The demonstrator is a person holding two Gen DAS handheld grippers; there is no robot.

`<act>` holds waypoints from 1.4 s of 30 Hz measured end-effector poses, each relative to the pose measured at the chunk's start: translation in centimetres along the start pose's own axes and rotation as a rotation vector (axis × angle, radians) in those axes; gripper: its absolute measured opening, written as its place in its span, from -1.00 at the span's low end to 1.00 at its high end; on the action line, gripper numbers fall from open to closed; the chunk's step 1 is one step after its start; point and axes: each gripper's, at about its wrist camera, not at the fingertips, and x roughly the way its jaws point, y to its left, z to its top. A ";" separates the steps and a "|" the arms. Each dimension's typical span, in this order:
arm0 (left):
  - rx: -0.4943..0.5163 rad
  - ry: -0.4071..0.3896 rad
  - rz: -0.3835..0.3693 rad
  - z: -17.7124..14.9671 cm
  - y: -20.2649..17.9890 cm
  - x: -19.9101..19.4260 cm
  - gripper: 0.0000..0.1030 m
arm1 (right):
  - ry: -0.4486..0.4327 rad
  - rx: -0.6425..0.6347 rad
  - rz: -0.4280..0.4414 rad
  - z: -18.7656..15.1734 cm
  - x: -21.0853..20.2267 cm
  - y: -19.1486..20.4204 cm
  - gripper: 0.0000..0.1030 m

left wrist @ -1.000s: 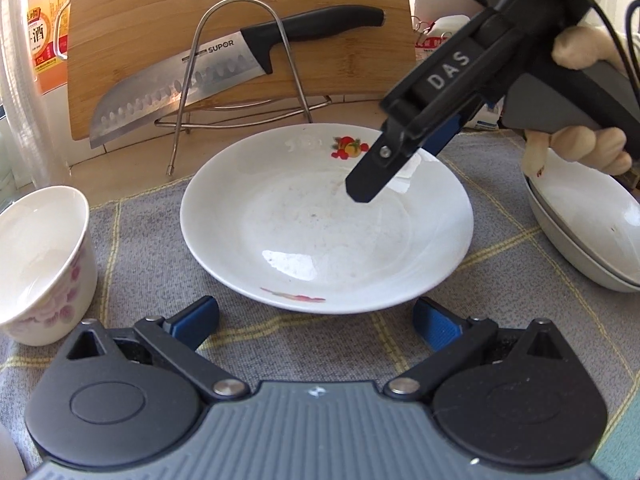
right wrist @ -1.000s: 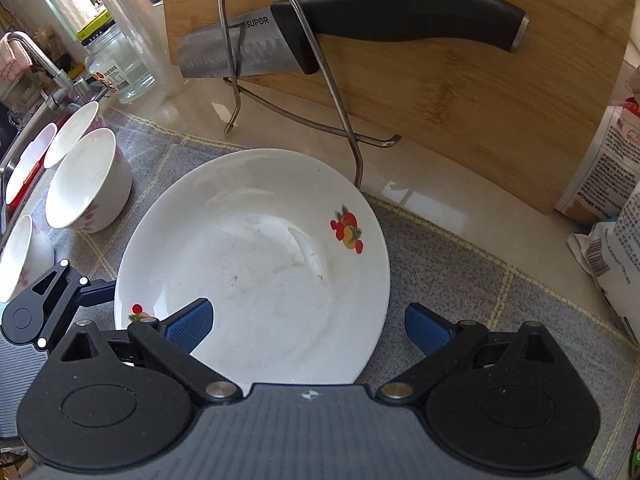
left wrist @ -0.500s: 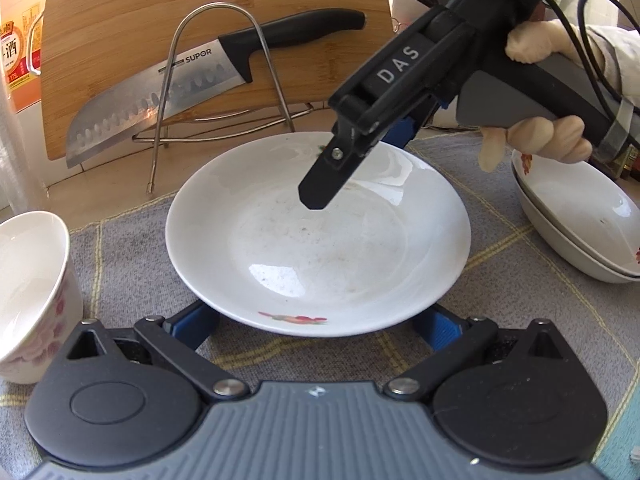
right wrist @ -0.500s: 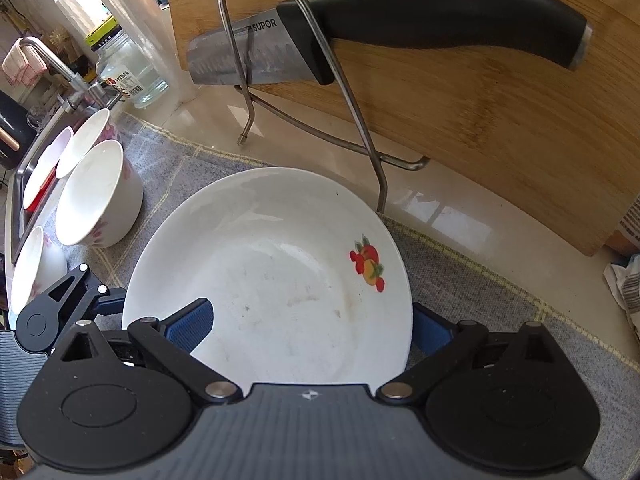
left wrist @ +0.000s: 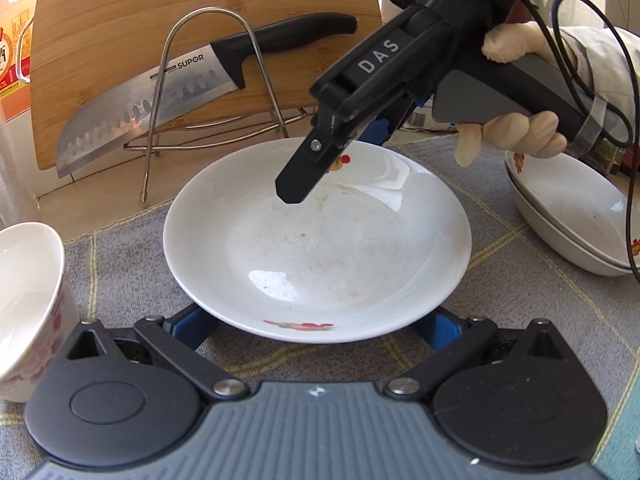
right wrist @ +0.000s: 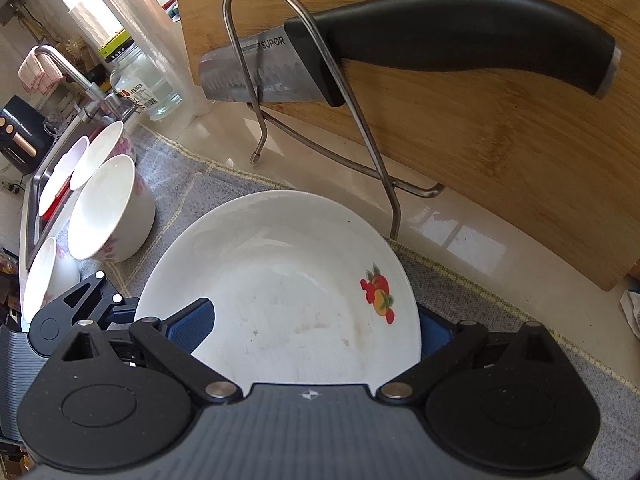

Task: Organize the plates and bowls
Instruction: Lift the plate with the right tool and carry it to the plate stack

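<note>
Item: white plate [left wrist: 316, 248] with fruit decal, laid flat on a grey checked mat [left wrist: 120, 264], in front of a wire rack [left wrist: 208, 92] in which a Supor knife [left wrist: 168, 96] was lodged, with a bamboo cutting board [left wrist: 132, 20] leaned behind.

Left gripper [left wrist: 318, 322]: jaws were spread wide, nothing grasped; the plate's near rim was seen between the blue pads [left wrist: 188, 324], which appeared tucked low beside and under that rim; actual contact could not be told.

Right gripper [right wrist: 316, 330]: jaws were likewise spread and empty; in its own view one pad [right wrist: 192, 322] was placed over the plate's inner face and the other was partly hidden behind the rim, so the rim was straddled at the decal side; in the left view its body was seen slanted down over the far rim, held by a hand [left wrist: 516, 132].

Governing relation: the plate was round, without a long axis; it lay straight ahead of both sets of fingers, approached from opposite rims; neither gripper was judged clearly nearer.

Containers: two nested dishes [left wrist: 568, 216] were noted just right of the plate, nothing visible inside; a floral bowl [right wrist: 108, 208] stood left, empty; further bowls [right wrist: 94, 156] were ranged toward the sink [right wrist: 34, 196], contents not discernible.
</note>
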 end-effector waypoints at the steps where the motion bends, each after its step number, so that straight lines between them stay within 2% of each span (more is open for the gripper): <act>1: 0.001 0.000 -0.001 0.0 0.0 0.0 0.99 | 0.000 -0.002 0.003 0.1 0.0 0.0 1.00; 18: 0.014 0.012 -0.015 0.1 0.2 -0.1 0.98 | -0.010 -0.014 0.032 0.8 0.2 -0.3 0.90; 26: 0.013 0.017 -0.012 0.5 0.1 0.0 0.97 | -0.010 -0.002 0.029 0.8 0.0 -0.6 0.78; 42: 0.045 0.018 0.014 0.4 -0.3 -0.4 0.96 | -0.004 -0.003 0.021 0.6 -0.3 -0.3 0.77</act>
